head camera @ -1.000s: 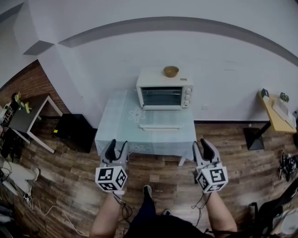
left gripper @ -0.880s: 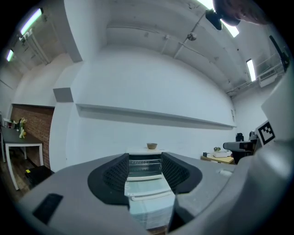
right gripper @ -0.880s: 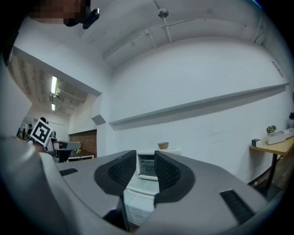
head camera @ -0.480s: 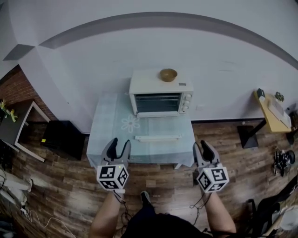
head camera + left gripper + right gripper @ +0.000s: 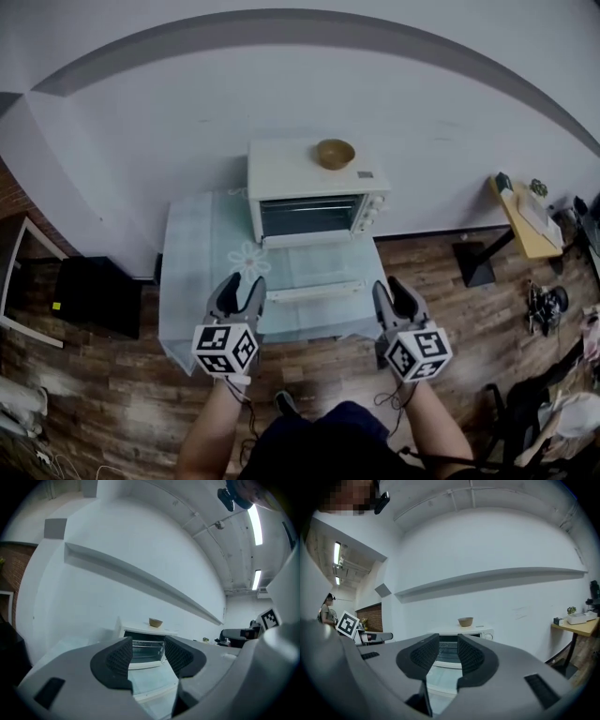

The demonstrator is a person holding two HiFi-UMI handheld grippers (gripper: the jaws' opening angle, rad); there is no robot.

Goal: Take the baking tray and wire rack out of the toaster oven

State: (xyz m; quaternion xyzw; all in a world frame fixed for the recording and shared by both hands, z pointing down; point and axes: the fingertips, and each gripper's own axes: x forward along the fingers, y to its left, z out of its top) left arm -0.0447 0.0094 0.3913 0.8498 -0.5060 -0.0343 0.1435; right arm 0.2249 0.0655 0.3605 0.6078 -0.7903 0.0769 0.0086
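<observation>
Toaster oven [image 5: 305, 192]: label unreadable (too small), nearer than before. Left gripper [image 5: 244, 282], right gripper [image 5: 389, 285]: jaws spread, nothing between.

The left tongs [image 5: 242, 285] and right tongs [image 5: 388, 285] have advanced to the table [image 5: 199, 251] edge (from well short).

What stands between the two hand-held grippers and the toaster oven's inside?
Nothing upright. Only the table's near part and a white bar, seemingly the lowered door's handle, lie low before the toaster oven.
</observation>
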